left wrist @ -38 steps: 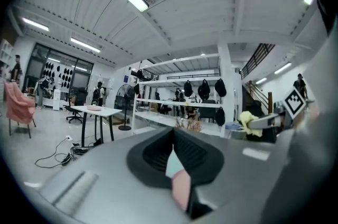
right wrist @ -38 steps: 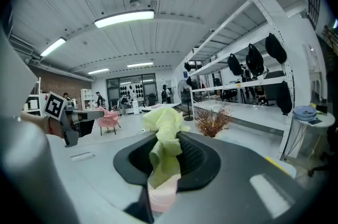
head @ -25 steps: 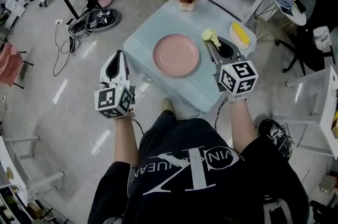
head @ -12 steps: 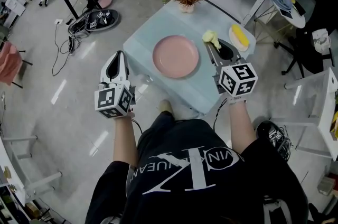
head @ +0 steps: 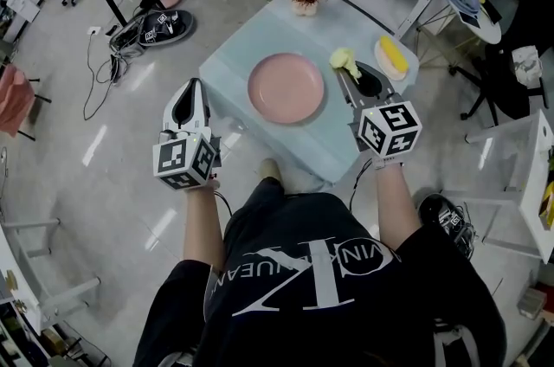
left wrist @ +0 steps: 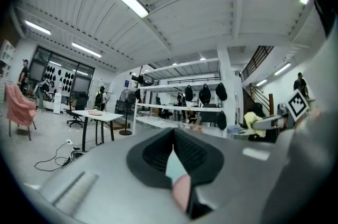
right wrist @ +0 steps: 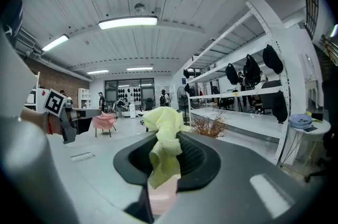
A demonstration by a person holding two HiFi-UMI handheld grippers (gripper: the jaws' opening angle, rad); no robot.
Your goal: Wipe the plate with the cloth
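Noted: right gripper [right wrist: 163,165] clamps the cloth [right wrist: 165,136]; left gripper [left wrist: 173,138] is closed, empty. Cloth may slip mid-wipe, or the unsteadied plate [head: 286,88] slide.

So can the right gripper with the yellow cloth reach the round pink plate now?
Probably yes: the right gripper, shut on the yellow cloth, sits just beside the round pink plate, and nothing stands between them.
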